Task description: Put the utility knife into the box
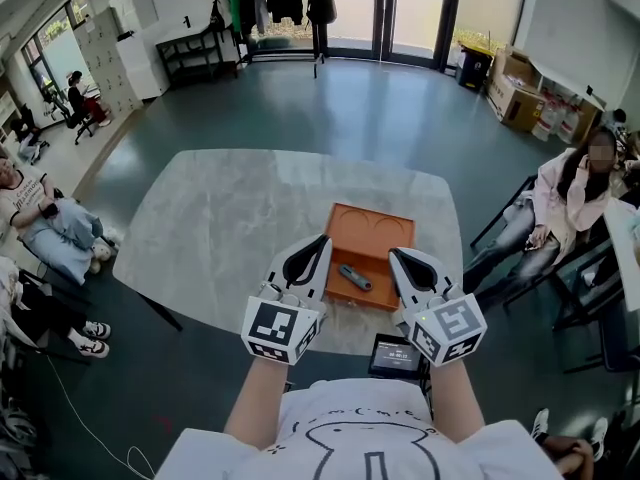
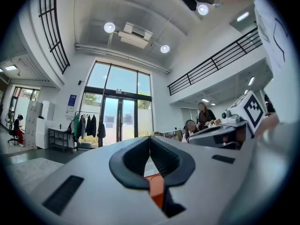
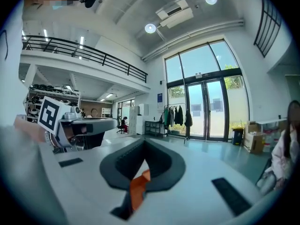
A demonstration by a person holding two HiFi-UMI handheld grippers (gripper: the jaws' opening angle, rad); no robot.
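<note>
In the head view the orange box (image 1: 375, 226) lies on the pale marble table (image 1: 215, 218), and the dark grey utility knife (image 1: 354, 277) rests inside it near its front wall. My left gripper (image 1: 322, 240) hovers over the box's left side, and my right gripper (image 1: 395, 254) over its right side. Neither touches the knife. Both point level and away from me. The left gripper view shows the left gripper (image 2: 150, 138) with jaws meeting at the tips and nothing between them. The right gripper (image 3: 144, 141) looks the same in its own view. A sliver of orange shows below each pair of jaws.
A small black device with a lit screen (image 1: 395, 354) sits at the table's near edge, under my right gripper. A person sits on a chair (image 1: 570, 203) to the right of the table, others (image 1: 45, 218) to the left. Cardboard boxes (image 1: 520, 93) stand at the back right.
</note>
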